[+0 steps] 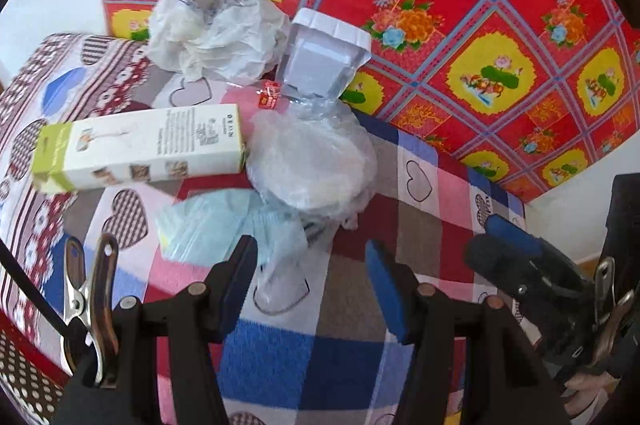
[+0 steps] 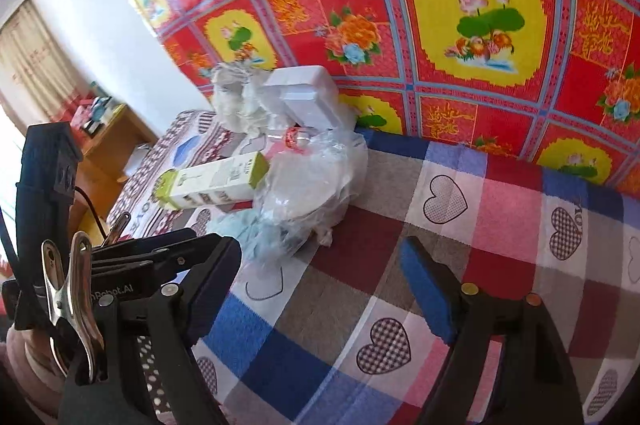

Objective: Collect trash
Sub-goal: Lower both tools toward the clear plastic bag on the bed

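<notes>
Trash pile: a carton (image 1: 140,145), a crumpled white bag (image 1: 216,33), a white foam box (image 1: 324,53), a clear plastic bag (image 1: 316,165) and a pale blue bag (image 1: 224,221) lie together on the checked heart blanket (image 1: 420,185), against the red floral cloth (image 1: 480,5).
Left gripper (image 1: 312,265): jaws apart, nothing between them; it hangs just before the pale blue bag.
Right gripper (image 2: 320,265): jaws wide, empty, beside the pile.
Step, as I judge: reach for the nearest piece.
Advice: go low, pinch a thick fold of the blue bag, not the blanket under it.
Risk: thin film can slip, or drag the clear bag along.
</notes>
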Tool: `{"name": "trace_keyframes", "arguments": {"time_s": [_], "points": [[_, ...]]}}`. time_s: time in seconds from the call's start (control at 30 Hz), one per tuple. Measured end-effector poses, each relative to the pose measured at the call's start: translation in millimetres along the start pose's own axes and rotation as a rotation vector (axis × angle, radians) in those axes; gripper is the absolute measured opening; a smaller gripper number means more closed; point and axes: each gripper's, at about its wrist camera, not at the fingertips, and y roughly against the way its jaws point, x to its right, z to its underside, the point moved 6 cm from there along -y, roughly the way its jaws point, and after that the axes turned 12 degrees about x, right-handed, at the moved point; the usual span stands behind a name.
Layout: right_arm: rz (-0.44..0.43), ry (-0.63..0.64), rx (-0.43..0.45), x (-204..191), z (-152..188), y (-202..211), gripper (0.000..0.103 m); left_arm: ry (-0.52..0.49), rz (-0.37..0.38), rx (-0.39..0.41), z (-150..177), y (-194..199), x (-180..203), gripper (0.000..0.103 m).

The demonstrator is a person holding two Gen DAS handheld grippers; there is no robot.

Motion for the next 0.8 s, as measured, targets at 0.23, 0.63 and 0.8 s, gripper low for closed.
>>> {"name": "trace_keyframes", "arguments": {"time_s": [0.23,0.63,0.8], "points": [[0.055,-0.041,-0.03,2.7,-3.2,-35.7,0.077,0.012,0.044,-0.068,-10.6,-35.8,-9.0,0.059],[0.067,-0.144,-0.073,14.7,-14.6,-89.2,0.077,0.062,0.051,-0.147,-19.9,-82.1,-31.3,0.059],[0.078,-0.153,-0.106,21.4,-14.1,-109.7,0.072,0.084,0.076,-0.146,-25.7,-92.2,-34.2,0.059]]}}
